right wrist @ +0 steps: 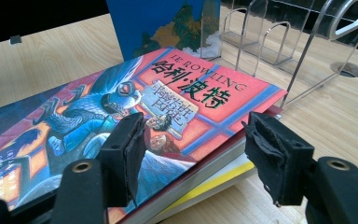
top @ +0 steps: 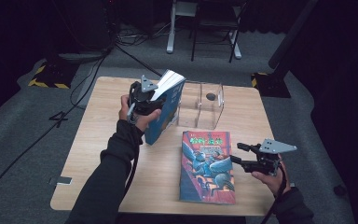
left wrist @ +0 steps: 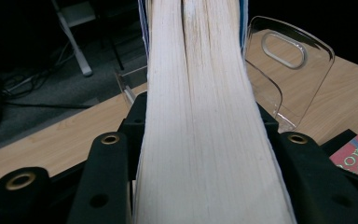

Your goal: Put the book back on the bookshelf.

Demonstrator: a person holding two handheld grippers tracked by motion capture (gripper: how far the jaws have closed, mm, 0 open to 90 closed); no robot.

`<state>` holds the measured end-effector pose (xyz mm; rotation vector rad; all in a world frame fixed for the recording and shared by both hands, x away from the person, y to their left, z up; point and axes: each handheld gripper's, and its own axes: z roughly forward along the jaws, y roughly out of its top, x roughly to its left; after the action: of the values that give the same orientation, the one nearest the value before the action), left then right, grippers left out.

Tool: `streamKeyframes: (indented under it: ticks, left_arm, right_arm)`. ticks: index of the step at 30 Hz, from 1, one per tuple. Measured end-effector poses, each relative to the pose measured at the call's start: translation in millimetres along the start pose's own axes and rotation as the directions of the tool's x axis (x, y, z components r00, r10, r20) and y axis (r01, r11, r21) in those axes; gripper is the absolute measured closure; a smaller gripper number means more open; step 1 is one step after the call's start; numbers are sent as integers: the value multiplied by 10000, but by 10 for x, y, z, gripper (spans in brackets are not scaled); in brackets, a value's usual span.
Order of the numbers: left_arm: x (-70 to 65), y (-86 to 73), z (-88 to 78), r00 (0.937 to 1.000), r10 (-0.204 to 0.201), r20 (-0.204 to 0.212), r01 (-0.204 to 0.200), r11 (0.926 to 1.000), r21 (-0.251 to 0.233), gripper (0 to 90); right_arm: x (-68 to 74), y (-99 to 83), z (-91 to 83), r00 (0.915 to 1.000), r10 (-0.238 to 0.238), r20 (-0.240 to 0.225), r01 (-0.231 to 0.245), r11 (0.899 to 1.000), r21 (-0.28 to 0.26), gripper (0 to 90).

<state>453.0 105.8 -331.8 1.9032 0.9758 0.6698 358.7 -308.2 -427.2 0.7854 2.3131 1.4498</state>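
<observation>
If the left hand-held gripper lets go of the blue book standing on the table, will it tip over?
Probably. The blue book stands tilted on its bottom edge, steadied by the left hand-held gripper. Its thick page block suggests weight, so it would likely fall flat.

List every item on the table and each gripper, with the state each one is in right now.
blue book: closed, stood upright on the table, gripped.
left gripper: shut on the blue book's page edge.
red book: closed, lying flat, cover up.
right gripper: open, jaws astride the red book's edge, not gripping.
clear book rack: upright, slots empty.
</observation>
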Motion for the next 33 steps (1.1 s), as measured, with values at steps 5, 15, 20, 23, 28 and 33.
streamKeyframes:
  ticks: [5, 15, 20, 23, 28, 33]
  left_arm:
    - [-78, 11, 22, 9984, -148, -541, 133, 9995, -275, 590]
    - [-188, 236, 154, 9890, -399, -1427, 357, 9988, -322, 593]
    - [-224, 368, 248, 9845, -219, -1740, 168, 9994, -305, 594]
    - [-222, 405, 324, 9826, -200, -1846, 168, 9997, -187, 593]
    - [-194, 457, 434, 9786, -371, -2022, 316, 9990, -301, 594]
    - [-138, 496, 495, 9757, -593, -2111, 528, 9979, -365, 594]
  right_arm:
    - [-3, 1, 11, 10000, 51, -20, -51, 10000, 50, 391]
    - [-24, -5, -15, 9999, 117, 2, -117, 9999, -69, 394]
    - [-11, 1, -16, 10000, 51, -23, -51, 10000, -76, 396]
    - [-7, 5, -10, 10000, 21, -44, -21, 10000, -73, 396]
    - [-13, 4, -18, 10000, 28, -38, -29, 9999, -105, 396]
    - [-19, 1, -24, 10000, 45, -58, -46, 9999, -135, 396]
